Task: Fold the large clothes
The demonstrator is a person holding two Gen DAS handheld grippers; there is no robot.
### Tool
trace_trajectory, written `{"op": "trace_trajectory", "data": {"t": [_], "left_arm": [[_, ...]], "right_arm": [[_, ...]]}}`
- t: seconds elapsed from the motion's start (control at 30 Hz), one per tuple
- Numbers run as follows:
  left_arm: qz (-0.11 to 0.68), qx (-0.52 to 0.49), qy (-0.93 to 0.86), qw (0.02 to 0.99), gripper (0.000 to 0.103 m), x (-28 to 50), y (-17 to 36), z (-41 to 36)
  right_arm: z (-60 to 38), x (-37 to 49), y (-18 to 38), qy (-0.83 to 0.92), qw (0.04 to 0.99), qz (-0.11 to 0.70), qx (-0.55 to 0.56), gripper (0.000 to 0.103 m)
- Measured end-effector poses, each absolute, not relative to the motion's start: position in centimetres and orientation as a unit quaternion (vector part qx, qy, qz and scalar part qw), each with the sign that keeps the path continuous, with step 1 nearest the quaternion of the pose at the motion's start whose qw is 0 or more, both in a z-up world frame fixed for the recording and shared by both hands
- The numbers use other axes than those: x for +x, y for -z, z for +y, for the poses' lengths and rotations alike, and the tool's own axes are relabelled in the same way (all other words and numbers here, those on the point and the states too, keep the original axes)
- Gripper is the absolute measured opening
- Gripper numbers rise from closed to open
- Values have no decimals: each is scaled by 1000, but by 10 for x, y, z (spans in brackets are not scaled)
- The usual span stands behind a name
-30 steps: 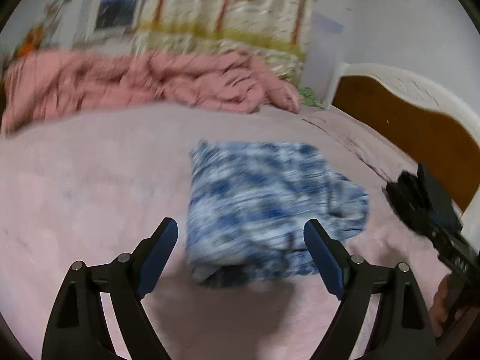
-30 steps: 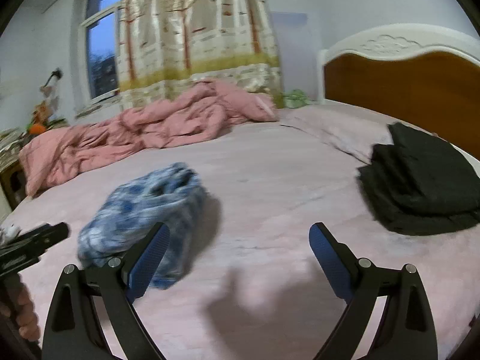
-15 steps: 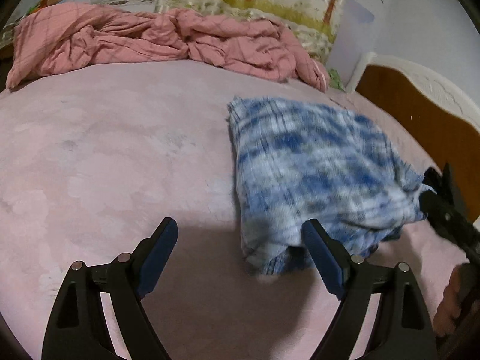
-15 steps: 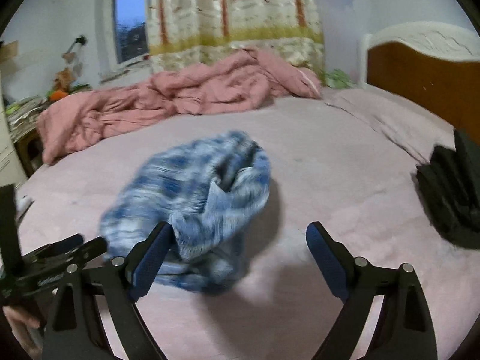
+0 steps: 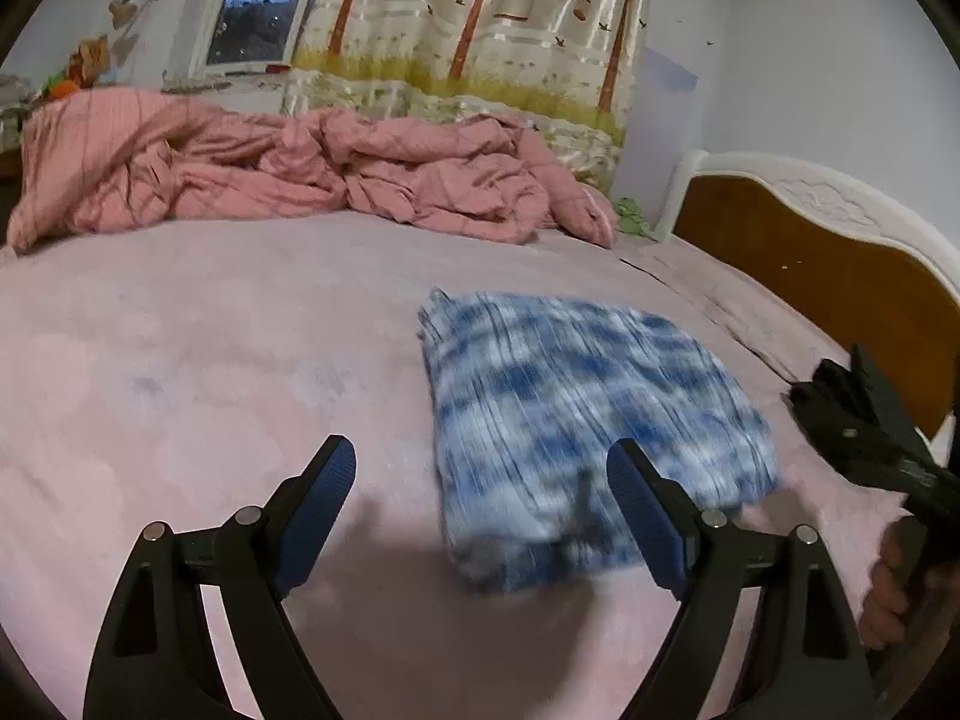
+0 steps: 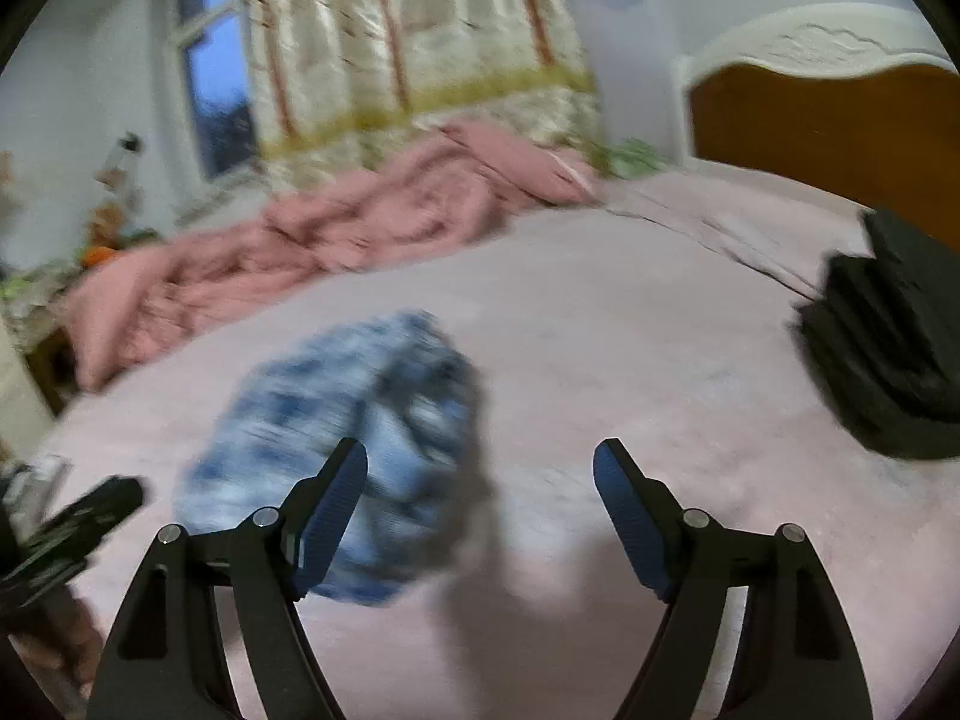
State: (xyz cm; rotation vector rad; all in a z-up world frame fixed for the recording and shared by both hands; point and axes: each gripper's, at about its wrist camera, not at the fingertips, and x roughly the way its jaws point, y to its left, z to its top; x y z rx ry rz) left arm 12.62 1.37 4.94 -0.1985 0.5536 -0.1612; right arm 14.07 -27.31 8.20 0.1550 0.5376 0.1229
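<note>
Well, nothing here serves as a container — the folded blue shirt (image 5: 576,420) lies on my bed (image 5: 180,360), blurred, ahead of both tongs. My left tongs (image 5: 480,480) gape empty, and my right tongs (image 6: 480,480) have just been closing, nothing between them. Pink quilt (image 5: 300,174) bunches by the curtain (image 5: 480,30) — a black pile (image 6: 888,360) sits cut off.
</note>
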Motion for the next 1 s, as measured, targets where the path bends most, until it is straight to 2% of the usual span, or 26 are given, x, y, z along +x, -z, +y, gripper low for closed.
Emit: {"op": "trace_trajectory", "data": {"t": [0.1,0.2,0.27,0.47,0.73,0.87,1.0], "left_arm": [[291,-94,60,950,85,145,-46,14],[327,-103,55,938,85,158,-24,12],[347,-116,64,928,85,159,-7,8],[332,-109,94,932,84,148,-7,-1],[341,-104,97,929,84,145,-1,-7],[327,-112,107,932,84,135,-7,1],[365,-45,104,924,84,128,-3,-8]], "right_arm": [[-250,148,-85,-117,951,278,73,60],[-232,160,-75,-132,944,298,59,38],[-225,168,-64,-136,939,312,55,6],[-234,153,-67,-99,958,263,60,4],[-229,173,-29,-45,945,322,26,4],[-232,170,-34,-56,947,316,31,4],[-244,164,-43,-70,946,308,70,4]]}}
